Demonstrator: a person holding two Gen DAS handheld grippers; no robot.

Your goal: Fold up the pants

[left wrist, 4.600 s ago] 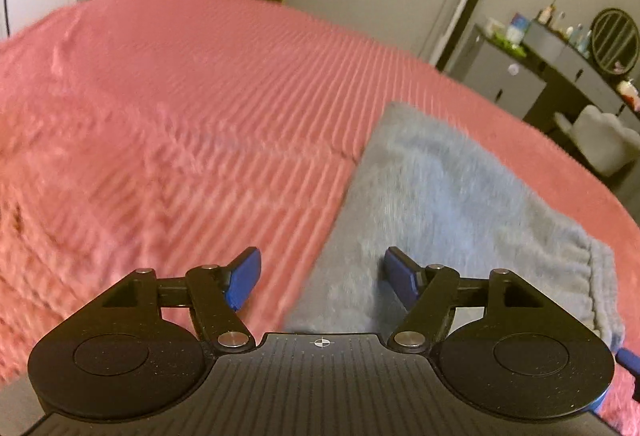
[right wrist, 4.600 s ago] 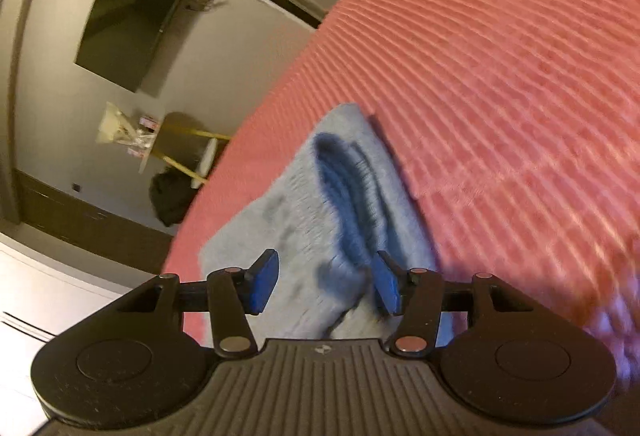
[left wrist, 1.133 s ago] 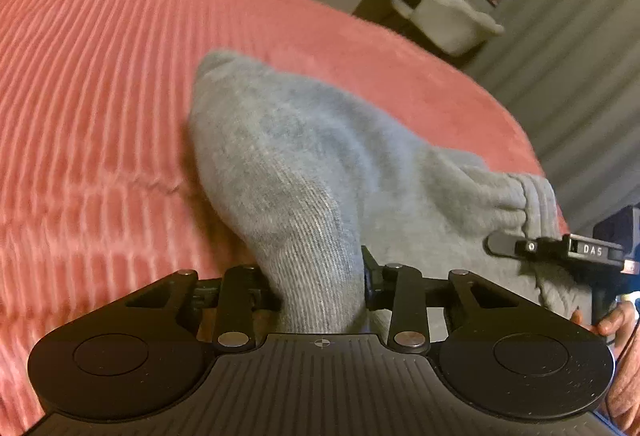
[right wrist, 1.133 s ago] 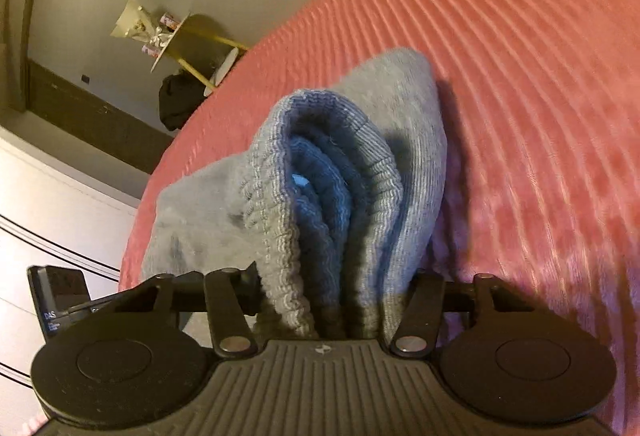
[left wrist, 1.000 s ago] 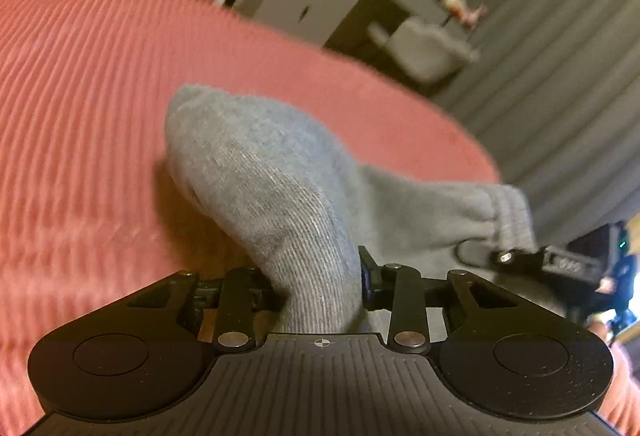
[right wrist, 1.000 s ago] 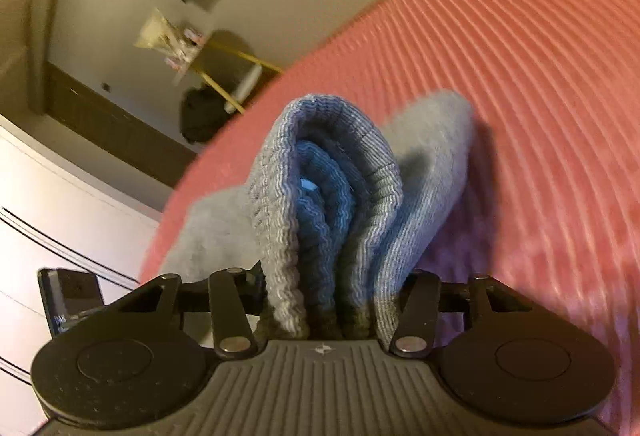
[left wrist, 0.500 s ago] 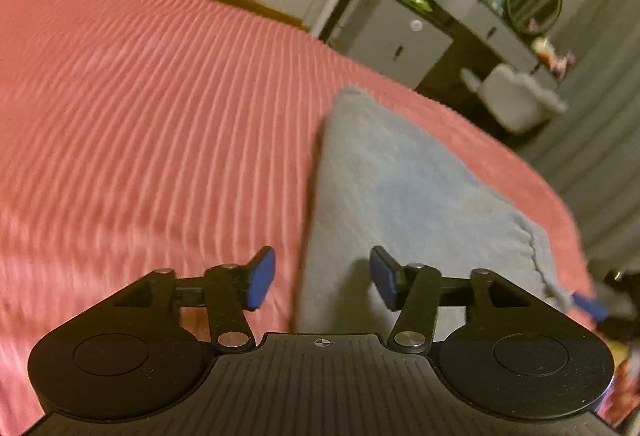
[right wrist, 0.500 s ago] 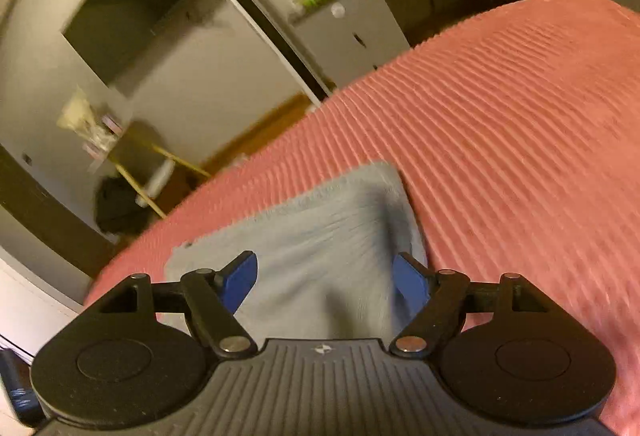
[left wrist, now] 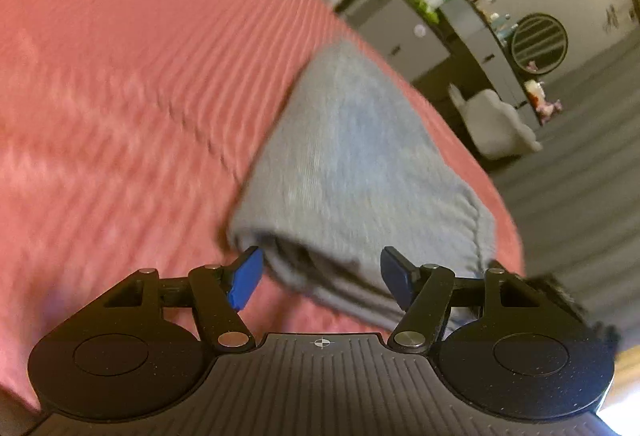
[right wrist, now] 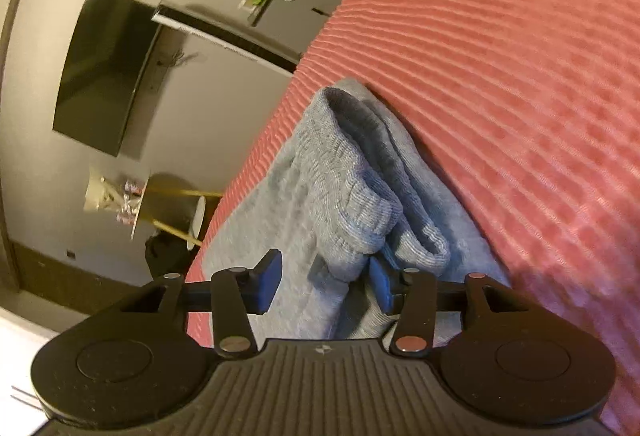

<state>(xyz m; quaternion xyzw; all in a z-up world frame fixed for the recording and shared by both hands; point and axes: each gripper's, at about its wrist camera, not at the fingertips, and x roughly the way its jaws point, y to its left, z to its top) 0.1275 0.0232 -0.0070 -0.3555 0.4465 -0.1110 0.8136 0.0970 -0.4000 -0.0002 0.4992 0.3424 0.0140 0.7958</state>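
Blue pads spread wide on the left gripper (left wrist: 322, 278), which frames the near folded edge of the grey pants (left wrist: 360, 155) and grips nothing. The right gripper (right wrist: 324, 286) is also parted, its pads either side of the ribbed waistband (right wrist: 352, 191), one touching cloth. The pants lie as a folded bundle on the pink bedspread (left wrist: 120, 75). Judging by this, another fold is being set up; next, both should close on the pants' edges.

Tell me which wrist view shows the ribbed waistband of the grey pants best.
Right wrist. The waistband fills the middle of the frame, its ribbing and stacked layers sharp, just ahead of the open right hand-held gripper. The left wrist view is motion-blurred and shows only a gathered strip at the pile's right end.
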